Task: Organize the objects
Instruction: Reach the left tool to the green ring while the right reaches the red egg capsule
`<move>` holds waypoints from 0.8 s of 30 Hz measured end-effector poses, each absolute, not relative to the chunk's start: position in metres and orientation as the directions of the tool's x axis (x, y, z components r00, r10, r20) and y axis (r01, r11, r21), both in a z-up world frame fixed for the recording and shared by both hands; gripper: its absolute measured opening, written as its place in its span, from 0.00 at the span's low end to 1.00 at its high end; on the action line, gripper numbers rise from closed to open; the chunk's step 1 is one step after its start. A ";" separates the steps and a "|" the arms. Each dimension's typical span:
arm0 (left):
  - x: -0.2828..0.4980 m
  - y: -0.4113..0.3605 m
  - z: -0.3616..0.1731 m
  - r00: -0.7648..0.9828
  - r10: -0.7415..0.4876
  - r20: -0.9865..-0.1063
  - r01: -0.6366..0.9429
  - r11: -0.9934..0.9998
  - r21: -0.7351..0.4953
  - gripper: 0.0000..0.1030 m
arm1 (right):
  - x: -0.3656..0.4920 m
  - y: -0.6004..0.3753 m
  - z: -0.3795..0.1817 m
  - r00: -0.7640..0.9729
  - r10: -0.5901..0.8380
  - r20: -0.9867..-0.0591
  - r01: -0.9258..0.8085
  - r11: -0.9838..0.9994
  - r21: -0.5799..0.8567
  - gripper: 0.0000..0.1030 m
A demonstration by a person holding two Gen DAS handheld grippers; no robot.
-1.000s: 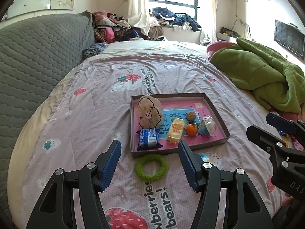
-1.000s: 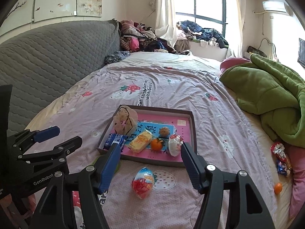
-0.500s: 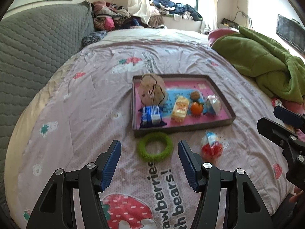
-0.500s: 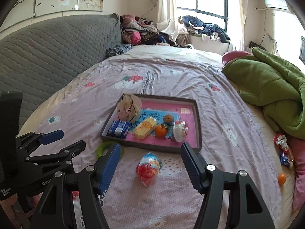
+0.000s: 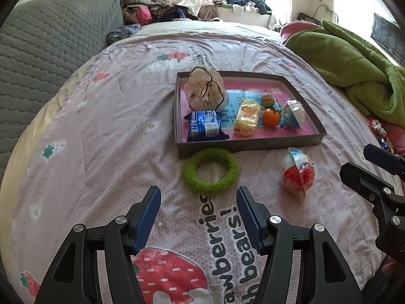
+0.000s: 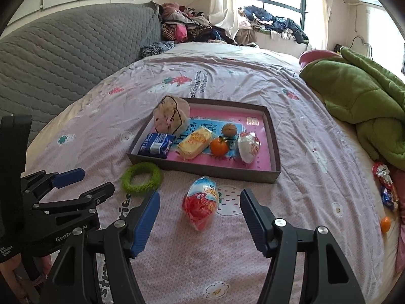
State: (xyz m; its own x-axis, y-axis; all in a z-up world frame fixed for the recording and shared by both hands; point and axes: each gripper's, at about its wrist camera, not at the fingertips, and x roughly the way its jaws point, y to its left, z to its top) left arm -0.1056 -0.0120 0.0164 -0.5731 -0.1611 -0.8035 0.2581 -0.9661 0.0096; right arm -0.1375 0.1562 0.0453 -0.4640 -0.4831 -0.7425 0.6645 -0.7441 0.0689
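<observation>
Fingers point(image 5: 152, 212) on my left gripper point(image 5: 198, 215) spread wide near green ring point(image 5: 211, 171); right gripper point(image 6: 200, 217) wide, framing egg toy point(image 6: 201, 202).

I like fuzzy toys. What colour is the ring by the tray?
Green. The ring shows best in the left wrist view.

A wrapped chocolate egg point(image 6: 201, 204) lies between the right gripper's point(image 6: 200, 216) spread fingers point(image 6: 145, 221), before the tray point(image 6: 202, 168).
</observation>
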 end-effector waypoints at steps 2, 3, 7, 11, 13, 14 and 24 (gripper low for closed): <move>-0.107 -0.014 0.013 -0.567 -0.162 -0.808 0.263 -0.965 0.008 0.62 | -0.138 0.154 0.040 -0.460 -0.481 -0.746 0.662 -0.746 0.072 0.63; -0.108 -0.015 0.012 -0.568 -0.159 -0.808 0.264 -0.965 0.004 0.62 | -0.139 0.154 0.038 -0.458 -0.480 -0.748 0.662 -0.746 0.073 0.63; -0.113 -0.023 0.007 -0.562 -0.160 -0.811 0.274 -0.962 0.000 0.62 | -0.140 0.151 0.031 -0.448 -0.474 -0.758 0.661 -0.746 0.076 0.63; -0.118 -0.030 0.001 -0.554 -0.151 -0.818 0.280 -0.960 -0.012 0.62 | -0.144 0.148 0.024 -0.443 -0.461 -0.769 0.661 -0.748 0.068 0.63; -0.122 -0.031 -0.003 -0.546 -0.155 -0.823 0.277 -0.961 -0.003 0.62 | -0.147 0.147 0.021 -0.440 -0.457 -0.773 0.658 -0.750 0.069 0.63; -0.124 -0.032 -0.005 -0.544 -0.154 -0.825 0.278 -0.961 -0.003 0.62 | -0.147 0.146 0.019 -0.439 -0.456 -0.774 0.657 -0.751 0.070 0.63; -0.140 -0.042 -0.017 -0.529 -0.156 -0.834 0.286 -0.958 -0.003 0.62 | -0.158 0.137 0.000 -0.420 -0.436 -0.796 0.643 -0.762 0.078 0.63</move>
State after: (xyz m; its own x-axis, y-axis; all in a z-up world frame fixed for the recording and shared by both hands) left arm -0.1397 -0.0421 -0.0167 -0.5295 -0.1556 -0.8339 0.2858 -0.9583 -0.0027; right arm -0.1584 0.1373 -0.0004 -0.4205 -0.4362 -0.7956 0.6427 -0.7621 0.0781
